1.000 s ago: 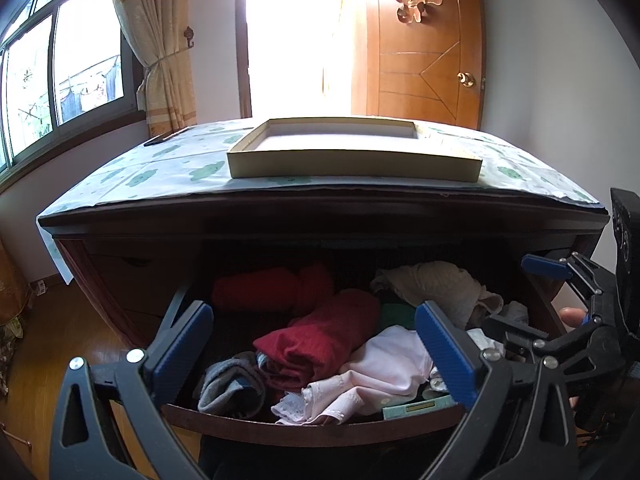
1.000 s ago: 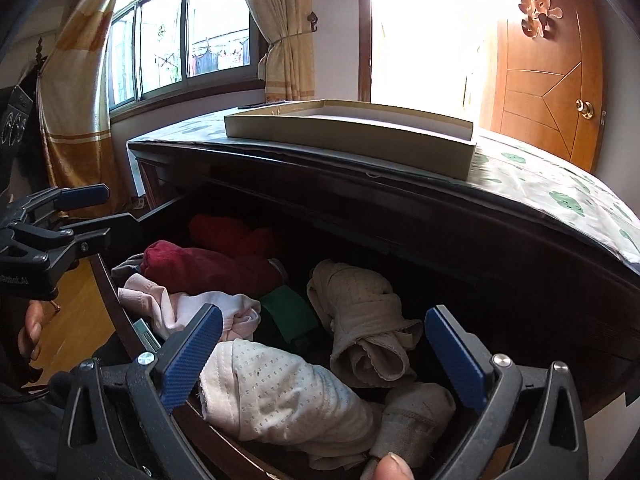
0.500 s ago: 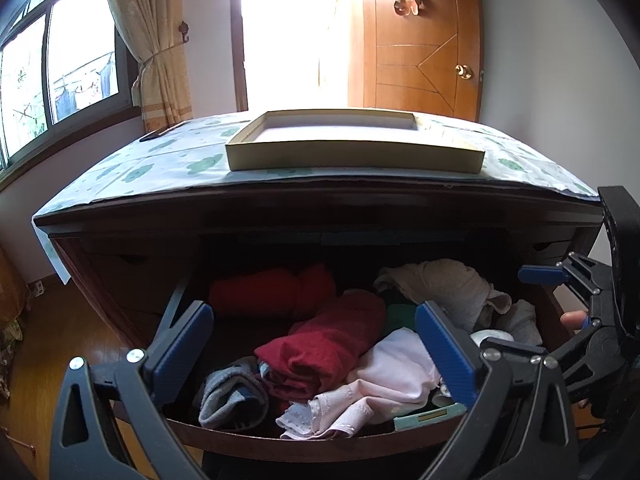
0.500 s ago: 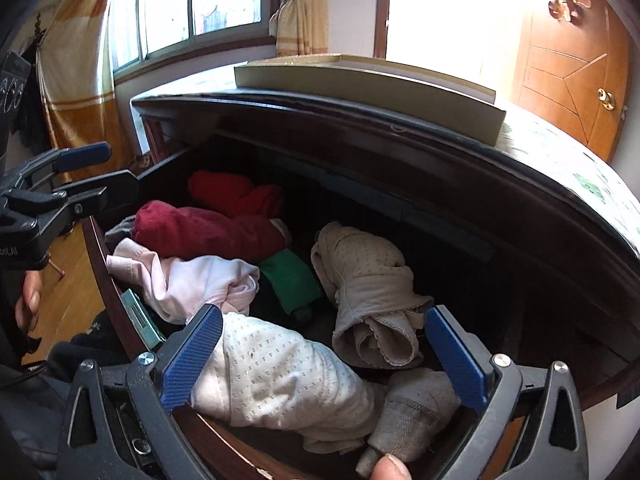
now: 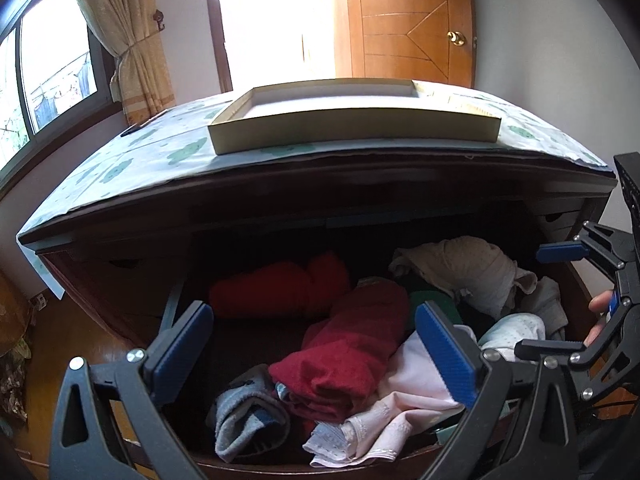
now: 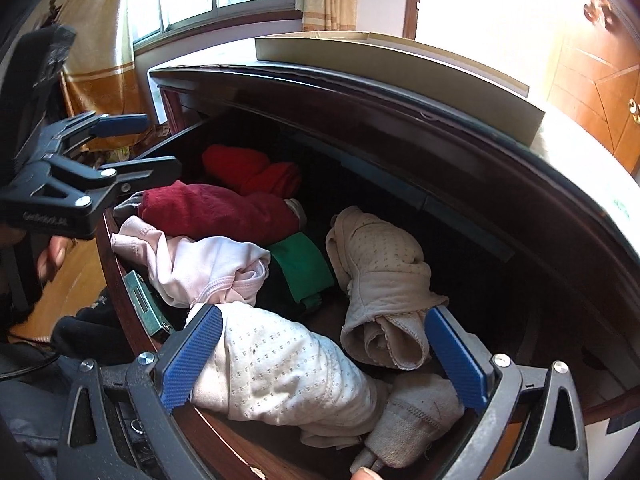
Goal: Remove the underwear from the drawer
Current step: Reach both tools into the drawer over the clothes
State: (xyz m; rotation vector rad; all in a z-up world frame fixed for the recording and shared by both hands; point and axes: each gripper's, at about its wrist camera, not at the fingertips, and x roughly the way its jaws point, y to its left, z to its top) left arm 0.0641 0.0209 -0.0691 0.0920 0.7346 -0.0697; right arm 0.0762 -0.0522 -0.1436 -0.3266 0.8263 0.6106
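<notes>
The dark wooden drawer (image 5: 256, 464) (image 6: 120, 256) stands pulled open and holds several rolled garments. A dark red piece (image 5: 344, 356) (image 6: 216, 210) lies in the middle, a bright red one (image 5: 276, 288) (image 6: 248, 168) behind it, a pale pink one (image 5: 404, 392) (image 6: 200, 268), a grey one (image 5: 248, 412), a green one (image 6: 300, 268), a white dotted one (image 6: 276, 372) (image 5: 516, 330) and a cream dotted one (image 6: 380, 280) (image 5: 468, 268). My left gripper (image 5: 314, 356) (image 6: 132, 144) is open above the drawer's front left. My right gripper (image 6: 324, 360) (image 5: 560, 296) is open, low over the white dotted piece.
A shallow beige tray (image 5: 352, 120) (image 6: 396, 60) sits on the dresser top, which is covered by a green-patterned cloth (image 5: 132, 164). A metal lock plate (image 6: 142, 300) is on the drawer front. A curtained window (image 5: 52, 76) is at the left, a wooden door (image 5: 412, 28) behind.
Both grippers have moved forward and down toward the open drawer. The right one has dropped closer over the white dotted piece. Both stay open.
</notes>
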